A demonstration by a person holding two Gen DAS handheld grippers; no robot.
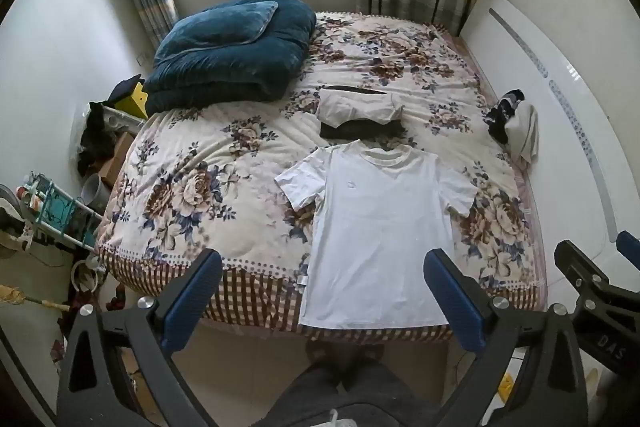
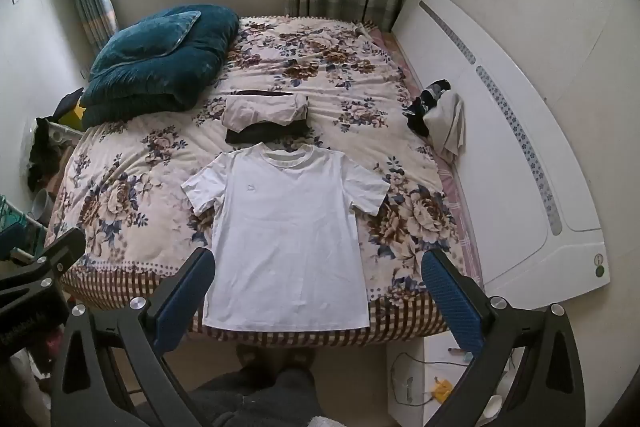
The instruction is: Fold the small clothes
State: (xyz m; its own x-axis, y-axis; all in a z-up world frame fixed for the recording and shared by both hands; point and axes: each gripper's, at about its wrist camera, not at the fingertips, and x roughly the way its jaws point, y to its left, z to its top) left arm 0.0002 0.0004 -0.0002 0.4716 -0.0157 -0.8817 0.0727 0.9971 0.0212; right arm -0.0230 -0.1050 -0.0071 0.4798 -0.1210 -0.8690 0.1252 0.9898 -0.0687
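Note:
A white T-shirt (image 1: 380, 227) lies flat, front up, on the floral bedspread (image 1: 208, 195), its hem at the bed's near edge; it also shows in the right wrist view (image 2: 286, 235). Behind it sit a folded dark garment (image 1: 362, 129) and a folded white garment (image 1: 358, 105). My left gripper (image 1: 324, 263) is open and empty, held above the bed's near edge, left of the shirt's hem. My right gripper (image 2: 318, 261) is open and empty, above the shirt's lower half.
A folded teal duvet with a pillow (image 1: 232, 55) fills the bed's far left. A heap of dark and white clothes (image 1: 514, 125) lies by the white headboard (image 1: 560, 99) on the right. Cluttered racks and boxes (image 1: 60, 203) stand left of the bed.

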